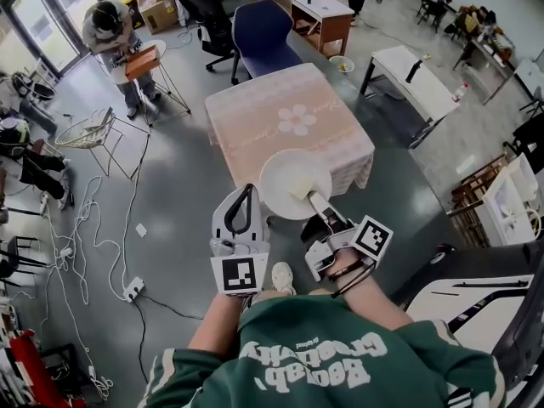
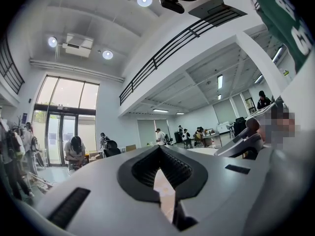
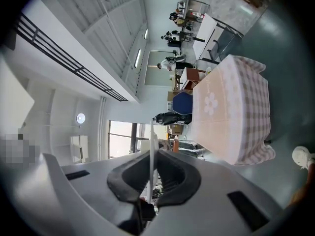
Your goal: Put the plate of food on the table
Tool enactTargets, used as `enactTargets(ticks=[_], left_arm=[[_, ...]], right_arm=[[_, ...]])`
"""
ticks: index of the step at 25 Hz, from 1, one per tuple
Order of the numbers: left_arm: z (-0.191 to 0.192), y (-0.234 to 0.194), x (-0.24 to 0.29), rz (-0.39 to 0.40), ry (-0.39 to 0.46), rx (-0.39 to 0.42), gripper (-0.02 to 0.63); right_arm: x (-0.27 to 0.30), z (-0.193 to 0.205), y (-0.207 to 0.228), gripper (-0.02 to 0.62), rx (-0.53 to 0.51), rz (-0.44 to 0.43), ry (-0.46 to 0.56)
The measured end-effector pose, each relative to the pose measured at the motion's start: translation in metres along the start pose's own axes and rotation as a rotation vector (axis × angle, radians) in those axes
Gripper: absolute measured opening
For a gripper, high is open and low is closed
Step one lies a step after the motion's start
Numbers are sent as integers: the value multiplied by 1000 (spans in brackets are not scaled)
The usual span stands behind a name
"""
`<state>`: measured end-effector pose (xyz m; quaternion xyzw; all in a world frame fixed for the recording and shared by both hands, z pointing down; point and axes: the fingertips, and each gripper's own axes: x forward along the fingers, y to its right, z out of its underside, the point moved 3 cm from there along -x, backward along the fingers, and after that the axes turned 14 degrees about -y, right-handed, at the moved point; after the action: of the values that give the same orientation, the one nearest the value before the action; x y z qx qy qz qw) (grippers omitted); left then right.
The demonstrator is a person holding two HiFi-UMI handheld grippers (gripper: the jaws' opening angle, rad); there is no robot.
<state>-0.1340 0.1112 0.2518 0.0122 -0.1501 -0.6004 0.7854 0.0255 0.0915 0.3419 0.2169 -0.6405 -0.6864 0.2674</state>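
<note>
The plate is white and shallow, and what lies on it is too pale to make out. It is in the air at the near edge of the table and not yet set down. The right gripper has its jaws clamped on the plate's near rim, which the right gripper view shows edge-on as a thin white line between the black pads. A grip at the rim probably keeps the dish level and leaves its underside free to land flat. The left gripper is just beside the plate on its left, jaws together on nothing. It seems to be a spare hand, ready to steady the plate if it tips. The table wears a pink checked cloth with a pale flower printed at its middle and nothing else on it, so any spot would serve. Beyond it stands a blue chair. Around lies a grey polished floor with white cables trailing across it, a white table to the right, and people at work further off.
</note>
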Motion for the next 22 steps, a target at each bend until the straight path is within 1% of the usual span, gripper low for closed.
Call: enactTargets(ticks=[5, 10, 18, 22], left_arm=[[0, -26, 25, 12, 12, 0, 9], [6, -48, 45, 21, 2, -10, 9], [17, -69, 73, 32, -28, -38, 9], [20, -75, 88, 43, -30, -37, 9]], right_arm=[[33, -9, -3, 31, -4, -3, 12], [56, -15, 1, 31, 2, 11, 25], [77, -29, 12, 31, 18, 59, 37], [87, -38, 16, 31, 18, 72, 42]])
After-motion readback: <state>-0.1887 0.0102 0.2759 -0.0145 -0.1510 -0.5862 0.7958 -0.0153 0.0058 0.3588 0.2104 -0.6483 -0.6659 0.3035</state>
